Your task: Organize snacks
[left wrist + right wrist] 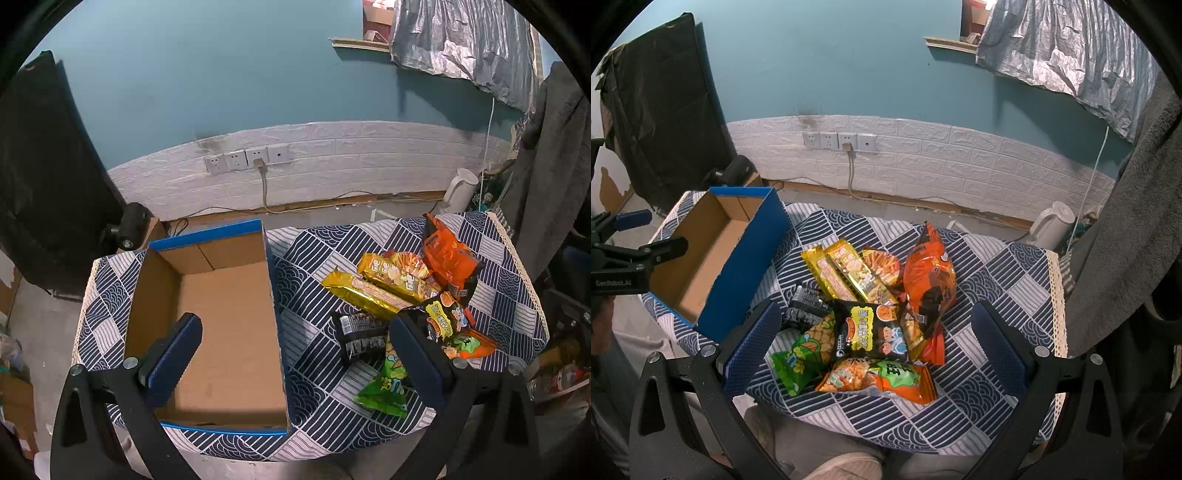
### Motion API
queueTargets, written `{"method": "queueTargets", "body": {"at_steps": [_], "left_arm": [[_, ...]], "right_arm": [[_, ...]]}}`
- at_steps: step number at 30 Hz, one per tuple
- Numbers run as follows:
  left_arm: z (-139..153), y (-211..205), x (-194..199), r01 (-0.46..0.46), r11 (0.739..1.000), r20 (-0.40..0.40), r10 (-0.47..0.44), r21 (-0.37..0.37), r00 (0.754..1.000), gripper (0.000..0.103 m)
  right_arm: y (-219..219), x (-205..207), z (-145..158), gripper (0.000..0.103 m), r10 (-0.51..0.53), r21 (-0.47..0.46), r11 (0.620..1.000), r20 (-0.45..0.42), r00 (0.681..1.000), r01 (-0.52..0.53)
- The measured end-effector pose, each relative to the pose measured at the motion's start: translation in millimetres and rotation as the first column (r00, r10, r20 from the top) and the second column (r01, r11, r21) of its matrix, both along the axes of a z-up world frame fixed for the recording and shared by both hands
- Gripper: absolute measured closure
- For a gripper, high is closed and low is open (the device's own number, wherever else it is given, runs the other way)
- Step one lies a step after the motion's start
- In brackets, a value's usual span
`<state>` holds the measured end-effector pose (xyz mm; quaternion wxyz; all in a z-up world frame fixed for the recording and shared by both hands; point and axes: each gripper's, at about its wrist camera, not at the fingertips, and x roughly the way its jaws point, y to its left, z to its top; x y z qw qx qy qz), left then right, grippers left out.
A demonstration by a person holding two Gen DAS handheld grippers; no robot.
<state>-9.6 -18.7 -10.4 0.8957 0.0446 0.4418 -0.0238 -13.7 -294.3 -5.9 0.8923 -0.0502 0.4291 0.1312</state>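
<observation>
An empty cardboard box with blue outer walls (229, 314) (746, 258) stands on the left of a small table. A pile of snack packets lies to its right: a black-and-yellow packet (871, 332) on top, a large orange bag (929, 284) (447, 258), two gold bars (846, 273) (365, 295), a green packet (801, 354) (388, 384), an orange-green packet (882, 380) and a dark packet (362, 334). My left gripper (295, 354) is open above the box's right wall, holding nothing. My right gripper (875, 350) is open above the pile, holding nothing.
The table wears a navy and white patterned cloth (993, 280). My left gripper also shows at the left edge of the right wrist view (639, 236). A white kettle (1052, 225) stands on the floor behind the table, below a wall with sockets (840, 141).
</observation>
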Motion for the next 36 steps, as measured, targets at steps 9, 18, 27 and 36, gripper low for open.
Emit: {"method": "queueTargets", "body": {"at_steps": [9,18,27,36], "left_arm": [[-1.5,-1.3,-0.9,0.002,1.000,-0.006,-0.002,0.001,1.000,0.000],[-2.6,-2.7,-2.2,0.004,1.000,-0.009,-0.004,0.000,1.000,0.000],[-3.7,-2.0,-0.5,0.004,1.000,-0.022,-0.004,-0.006,1.000,0.000],[-5.1,-0.1,0.6,0.007,1.000,-0.034,-0.007,-0.009,0.999,0.000]], "right_arm": [[0.8,-0.1,-0.6,0.002,-0.001,0.001,1.000,-0.001,1.000,0.001],[0.6,0.3,-0.4,0.002,-0.001,0.000,1.000,-0.001,1.000,0.001],[2.3,-0.7,-2.8,0.002,0.004,0.002,1.000,-0.006,1.000,-0.004],[2.2,-0.2,-2.9,0.002,0.004,0.003,1.000,-0.009,1.000,-0.004]]}}
